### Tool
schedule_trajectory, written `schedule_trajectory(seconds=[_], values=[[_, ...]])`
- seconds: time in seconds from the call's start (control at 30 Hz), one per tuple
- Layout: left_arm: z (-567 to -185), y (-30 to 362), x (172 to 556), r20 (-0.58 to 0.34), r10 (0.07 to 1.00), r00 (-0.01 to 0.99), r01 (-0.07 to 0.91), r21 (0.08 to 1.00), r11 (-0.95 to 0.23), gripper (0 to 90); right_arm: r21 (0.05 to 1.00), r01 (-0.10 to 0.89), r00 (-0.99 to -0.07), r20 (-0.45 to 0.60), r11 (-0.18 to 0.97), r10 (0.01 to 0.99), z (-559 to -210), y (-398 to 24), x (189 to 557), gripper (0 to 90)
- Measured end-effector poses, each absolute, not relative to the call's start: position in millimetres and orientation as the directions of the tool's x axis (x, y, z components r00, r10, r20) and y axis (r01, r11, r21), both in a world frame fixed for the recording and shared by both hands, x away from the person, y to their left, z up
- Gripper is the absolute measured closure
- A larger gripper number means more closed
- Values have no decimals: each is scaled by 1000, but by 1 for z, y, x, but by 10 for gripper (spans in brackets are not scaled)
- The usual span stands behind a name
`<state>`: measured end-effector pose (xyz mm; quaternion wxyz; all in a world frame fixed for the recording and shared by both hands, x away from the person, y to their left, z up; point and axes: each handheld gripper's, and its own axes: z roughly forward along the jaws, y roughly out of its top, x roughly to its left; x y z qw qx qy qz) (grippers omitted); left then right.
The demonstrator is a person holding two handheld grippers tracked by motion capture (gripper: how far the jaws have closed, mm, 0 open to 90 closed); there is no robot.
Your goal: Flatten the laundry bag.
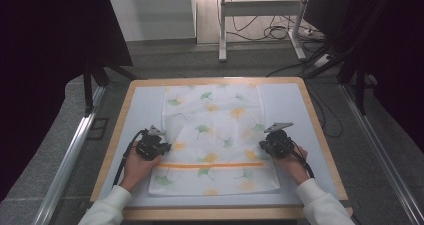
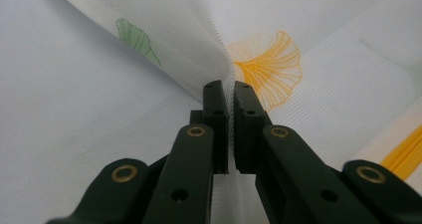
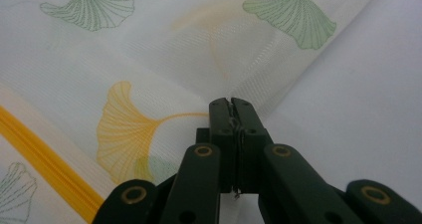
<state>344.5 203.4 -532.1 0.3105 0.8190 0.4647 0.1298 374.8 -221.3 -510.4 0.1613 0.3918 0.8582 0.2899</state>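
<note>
Both tools, left (image 1: 161,144) and right (image 1: 266,144), clamp the ginkgo-print cloth (image 1: 215,116) on the table (image 1: 310,130), apparently mid-fold, near portion still flat.

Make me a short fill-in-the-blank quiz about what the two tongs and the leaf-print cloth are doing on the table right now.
1. The left tongs are shut on the ____ edge of the cloth.
2. Near the person, a long stripe of ____ colour runs across the cloth.
3. The cloth's printed leaves are orange and ____.
4. The right tongs are ____ on the cloth.

Missing words: left; orange; green; shut
</note>
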Motion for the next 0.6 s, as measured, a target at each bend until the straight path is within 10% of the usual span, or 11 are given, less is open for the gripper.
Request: schedule_trajectory(seconds=[0.6], values=[[-528,208,346,-103,835,541,681,637,-362,877,634,581,-643,-29,511,766,-511,-229,368,880]])
